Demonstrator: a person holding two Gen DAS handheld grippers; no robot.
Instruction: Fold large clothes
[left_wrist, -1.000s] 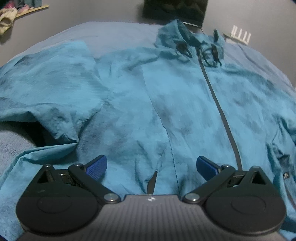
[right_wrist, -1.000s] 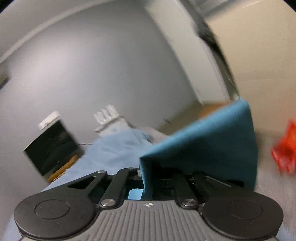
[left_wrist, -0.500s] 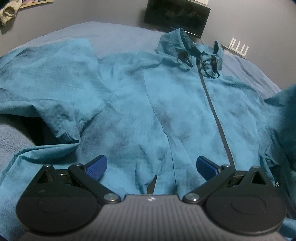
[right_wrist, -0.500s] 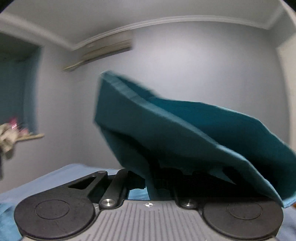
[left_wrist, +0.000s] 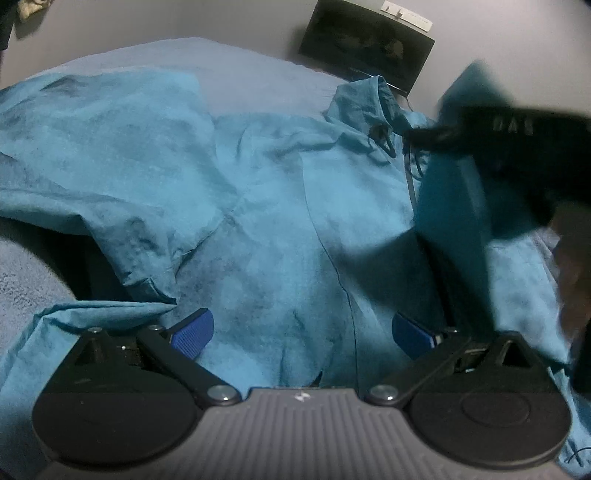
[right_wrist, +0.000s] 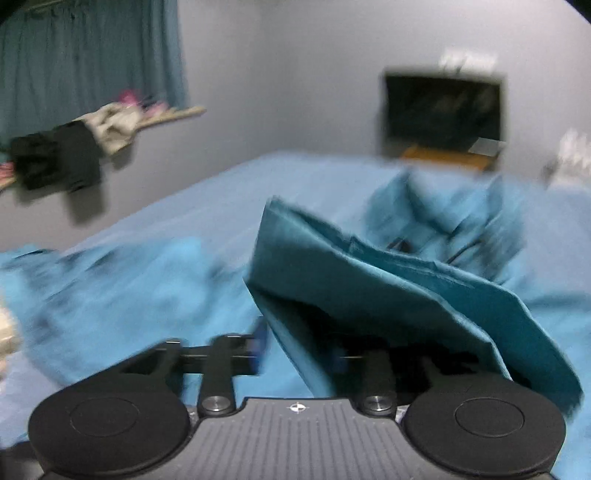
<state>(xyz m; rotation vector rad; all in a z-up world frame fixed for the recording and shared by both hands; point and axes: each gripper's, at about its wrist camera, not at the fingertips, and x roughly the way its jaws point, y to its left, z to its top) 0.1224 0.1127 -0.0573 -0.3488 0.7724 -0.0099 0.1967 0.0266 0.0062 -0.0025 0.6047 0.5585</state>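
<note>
A large teal zip jacket (left_wrist: 280, 206) lies front-up on a blue-grey bed (left_wrist: 243, 74), collar at the far end. My left gripper (left_wrist: 303, 330) is open and empty, hovering just over the jacket's lower front. My right gripper (right_wrist: 299, 354) holds the jacket's sleeve (right_wrist: 369, 280), which drapes over its right side; its jaws look partly apart in a blurred frame. In the left wrist view the right gripper (left_wrist: 517, 147) appears as a dark blur carrying the sleeve (left_wrist: 454, 206) over the jacket's right half, near the zip.
A dark monitor (left_wrist: 365, 44) stands against the wall beyond the bed's far end. A wall shelf with clothes (right_wrist: 85, 136) and a teal curtain (right_wrist: 88, 55) are at the left. The jacket's other sleeve (left_wrist: 92, 147) spreads out to the left.
My right gripper has swung the sleeve from high in the air down and inward over the jacket's front. The left gripper has barely moved and stays open.
</note>
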